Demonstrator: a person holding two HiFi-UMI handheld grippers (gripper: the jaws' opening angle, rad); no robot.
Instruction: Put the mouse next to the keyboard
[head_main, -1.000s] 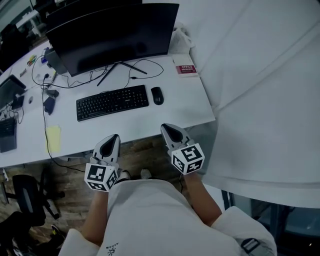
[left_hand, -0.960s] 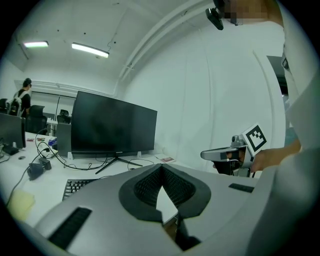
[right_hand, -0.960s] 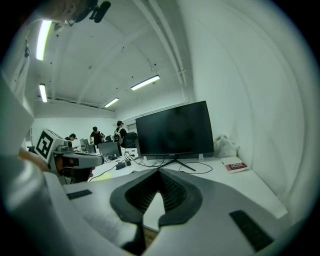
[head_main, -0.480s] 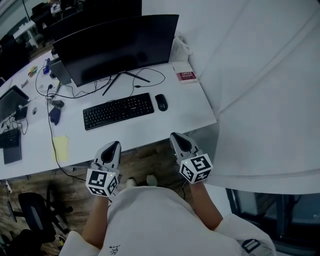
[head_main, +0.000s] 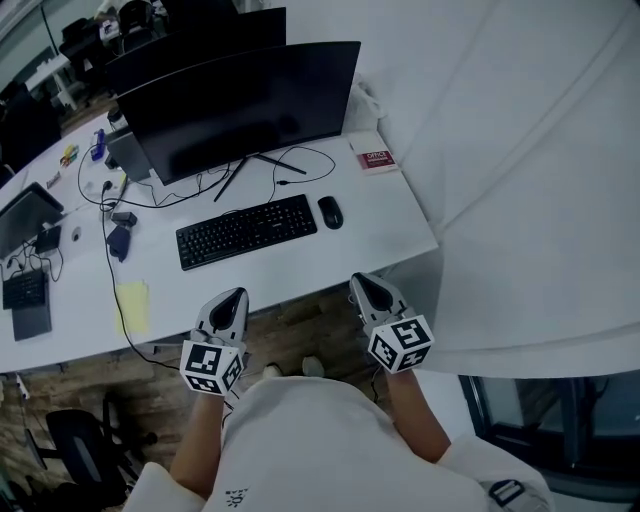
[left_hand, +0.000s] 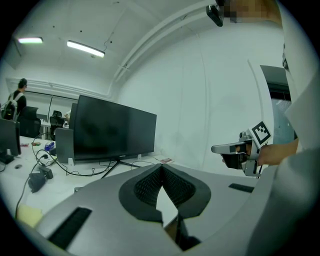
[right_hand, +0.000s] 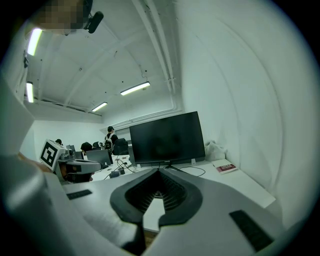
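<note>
**Both grippers closed and empty, held off the table; mouse lies at the keyboard's right end**

The left gripper's (left_hand: 161, 169) fingers (left_hand: 142, 189) are pressed together at the tips, with nothing between them. The right gripper's (right_hand: 159, 173) fingers (right_hand: 134, 196) are closed the same way and also hold nothing.

In the head view both grippers hang side by side in front of the person's body, over the wooden floor (head_main: 300, 318). They are just short of the near edge of the table (head_main: 385, 228), point toward it and touch nothing.

The mouse (head_main: 330, 212) lies on the table just beside the right end of the keyboard (head_main: 247, 231), with a narrow gap between them. It is nearer the right gripper than the left one, and well apart from both.

Behind the keyboard stands a dark monitor (head_main: 240, 105), and a cable (head_main: 300, 168) loops round its foot. A red and white booklet (head_main: 376, 159) lies near the table's far right corner. A yellow note (head_main: 133, 306) lies toward the left, near the front edge. A white drape (head_main: 520, 180) hangs along the table's right side.
</note>
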